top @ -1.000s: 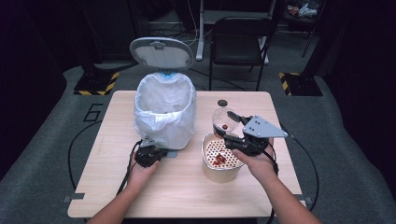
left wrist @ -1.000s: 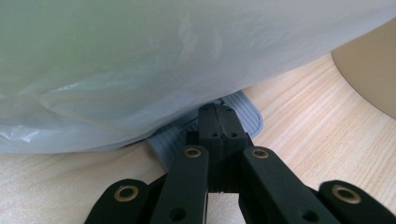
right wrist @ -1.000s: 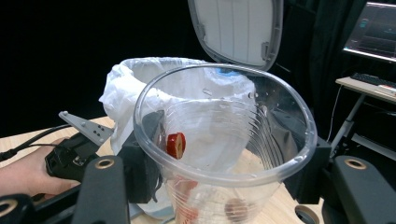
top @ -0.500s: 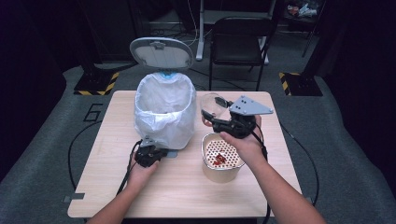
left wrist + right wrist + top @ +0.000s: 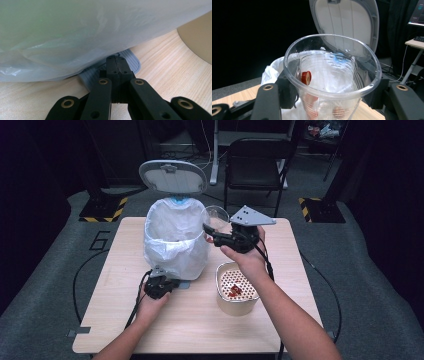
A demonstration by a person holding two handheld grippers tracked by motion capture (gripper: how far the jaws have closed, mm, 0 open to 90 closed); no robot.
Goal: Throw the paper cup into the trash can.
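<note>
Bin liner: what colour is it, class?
White, translucent bin liner; the high view shows it best.

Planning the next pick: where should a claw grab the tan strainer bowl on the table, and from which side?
Grip the strainer bowl by its rim, coming straight down from above on the side nearest the person. It stands upright and open-topped, so the thin rim is exposed. The perforated insert holds red pieces, so keep it level. The lined trash bin crowds its left.

A large dark numeral "6" (image 5: 101, 241) stands on the grey floor mat just left of the wooden table (image 5: 200, 330), seen in the high view. No other text, label or brand can be read.
</note>
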